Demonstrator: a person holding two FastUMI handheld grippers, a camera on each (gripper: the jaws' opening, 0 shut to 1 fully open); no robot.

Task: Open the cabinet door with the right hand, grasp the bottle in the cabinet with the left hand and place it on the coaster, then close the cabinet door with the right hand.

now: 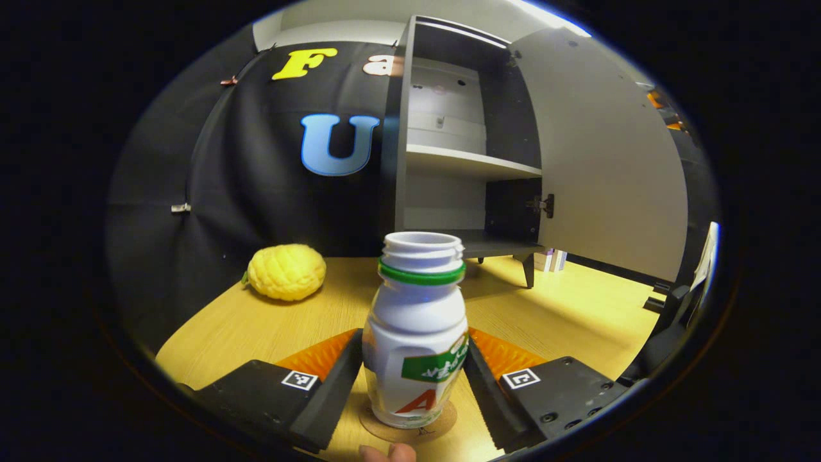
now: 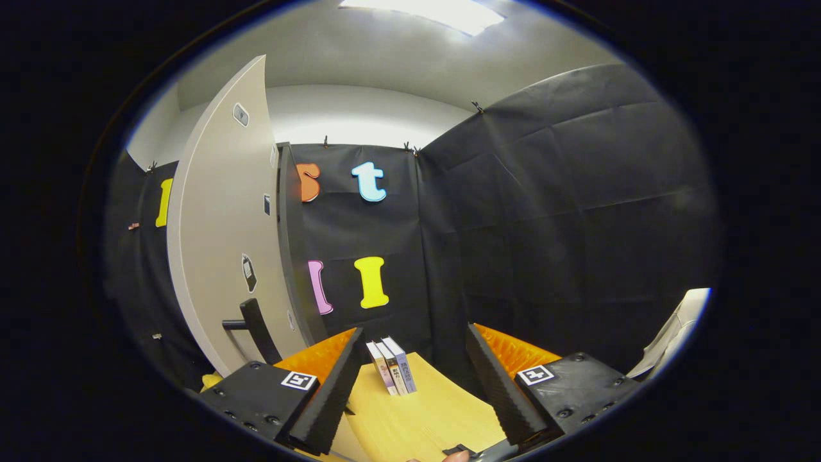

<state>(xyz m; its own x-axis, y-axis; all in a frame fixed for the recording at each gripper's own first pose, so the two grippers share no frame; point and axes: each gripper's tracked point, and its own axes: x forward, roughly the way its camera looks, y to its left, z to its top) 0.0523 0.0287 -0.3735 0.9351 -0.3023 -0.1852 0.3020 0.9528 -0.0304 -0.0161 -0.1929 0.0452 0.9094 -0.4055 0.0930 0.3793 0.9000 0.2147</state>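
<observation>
A white bottle (image 1: 417, 321) with a green ring at its neck, an open top and a green and red label stands upright on a round brown coaster (image 1: 447, 417) on the wooden table. My left gripper (image 1: 414, 333) is shut on it, one finger pressing each side of its body. Behind it the dark cabinet (image 1: 449, 167) stands open with bare shelves, its pale door (image 1: 603, 160) swung out to the right. In the right gripper view, my right gripper (image 2: 414, 340) is open with nothing between its fingers. The door (image 2: 218, 256) and its dark handle (image 2: 253, 327) are just to its left.
A yellow bumpy fruit (image 1: 285, 271) lies on the table (image 1: 564, 308) to the left of the bottle. Three small books (image 2: 391, 366) stand on the table (image 2: 410, 417) ahead of the right gripper. Black cloth walls close the booth.
</observation>
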